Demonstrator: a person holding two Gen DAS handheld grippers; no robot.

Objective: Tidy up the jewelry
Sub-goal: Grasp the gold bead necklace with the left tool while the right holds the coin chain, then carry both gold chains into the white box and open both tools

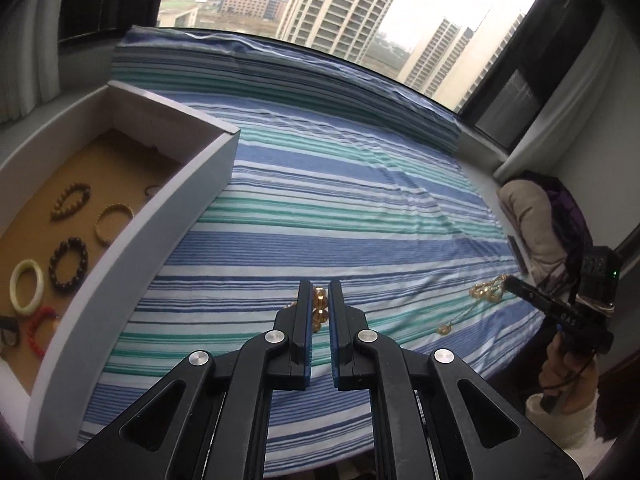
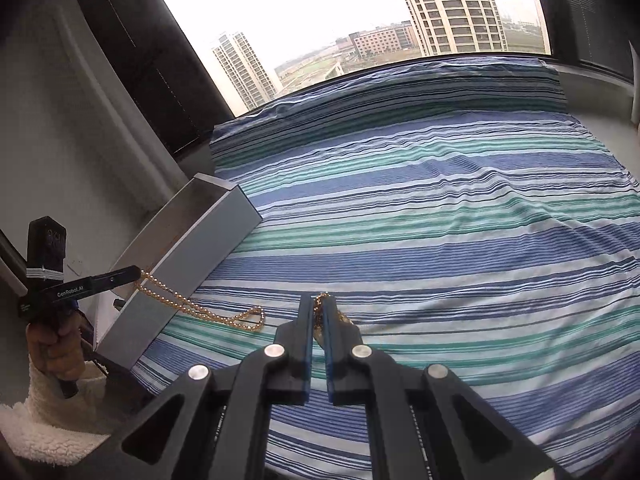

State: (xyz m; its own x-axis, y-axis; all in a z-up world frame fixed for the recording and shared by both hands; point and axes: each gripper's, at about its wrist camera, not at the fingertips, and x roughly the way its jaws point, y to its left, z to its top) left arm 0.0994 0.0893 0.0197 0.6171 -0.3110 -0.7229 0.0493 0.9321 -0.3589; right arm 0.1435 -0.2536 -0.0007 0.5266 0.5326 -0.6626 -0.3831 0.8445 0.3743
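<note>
Your left gripper pinches a strand of amber beads at lower centre, above the striped sheet. Only the left view looks into the box at left, where bracelets lie. Only the right view shows the beads trailing from the box's side onto the sheet. Your right gripper clamps a gold chain.

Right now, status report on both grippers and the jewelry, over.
Left gripper shut on amber bead strand. Right gripper shut on gold chain necklace. White cardboard box holds bracelets. Nothing in the way.
</note>
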